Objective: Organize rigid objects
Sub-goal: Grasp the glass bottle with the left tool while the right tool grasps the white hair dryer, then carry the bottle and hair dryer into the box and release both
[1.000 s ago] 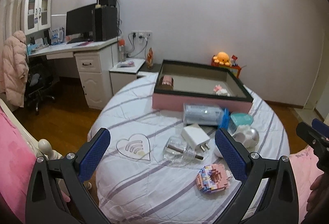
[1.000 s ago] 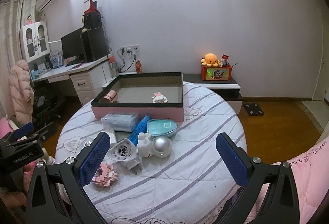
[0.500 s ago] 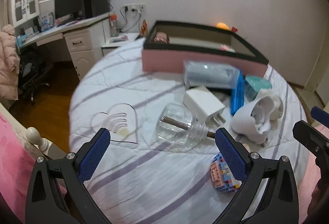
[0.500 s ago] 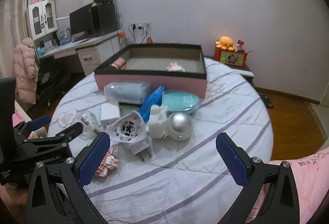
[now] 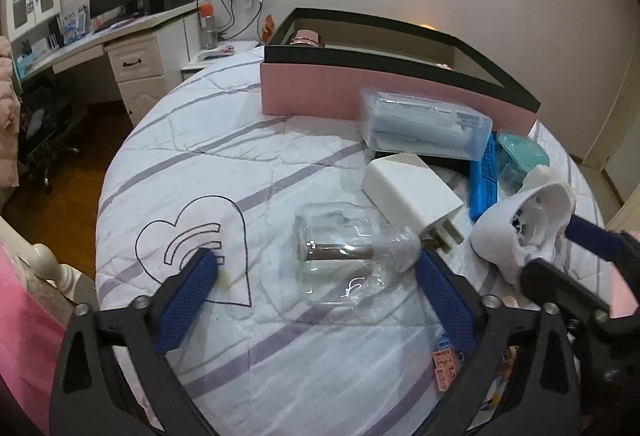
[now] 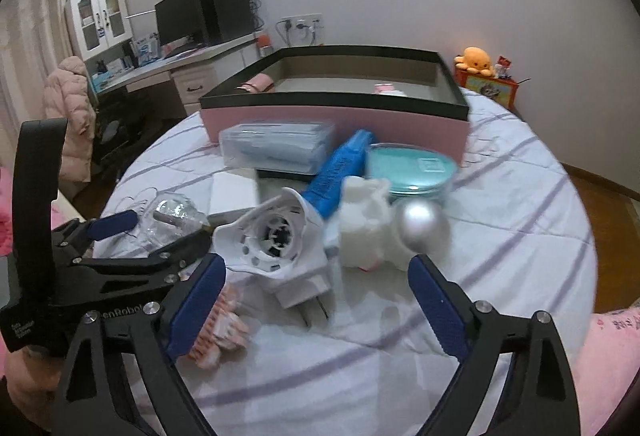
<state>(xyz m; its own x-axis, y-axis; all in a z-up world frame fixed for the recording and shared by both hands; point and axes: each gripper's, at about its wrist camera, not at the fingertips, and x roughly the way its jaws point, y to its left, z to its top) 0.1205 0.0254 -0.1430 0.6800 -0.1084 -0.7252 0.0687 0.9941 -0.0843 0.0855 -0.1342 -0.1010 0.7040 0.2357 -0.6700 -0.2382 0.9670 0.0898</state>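
Note:
A clear glass bottle (image 5: pixel 344 256) lies on its side on the striped bed cover between the open fingers of my left gripper (image 5: pixel 316 292); it also shows in the right wrist view (image 6: pixel 176 214). My right gripper (image 6: pixel 316 300) is open around a white round plug-in device (image 6: pixel 276 240), which also shows in the left wrist view (image 5: pixel 516 232). A pink-sided box with a black rim (image 6: pixel 336 112) stands behind the pile. A white charger (image 5: pixel 412 192), a clear plastic case (image 5: pixel 424 124), a blue tube (image 6: pixel 340 172) and a teal case (image 6: pixel 412 168) lie between.
A white figurine (image 6: pixel 364 220) with a silver ball (image 6: pixel 420 224) sits right of the plug-in device. A pink block toy (image 6: pixel 220 332) lies by my right gripper's left finger. A heart drawing (image 5: pixel 196 236) is on the cover. A desk (image 5: pixel 132 48) stands left of the bed.
Both grippers have moved forward and down toward the pile. The left now straddles the glass bottle, the right straddles the white plug-in device. Nothing has been picked up.

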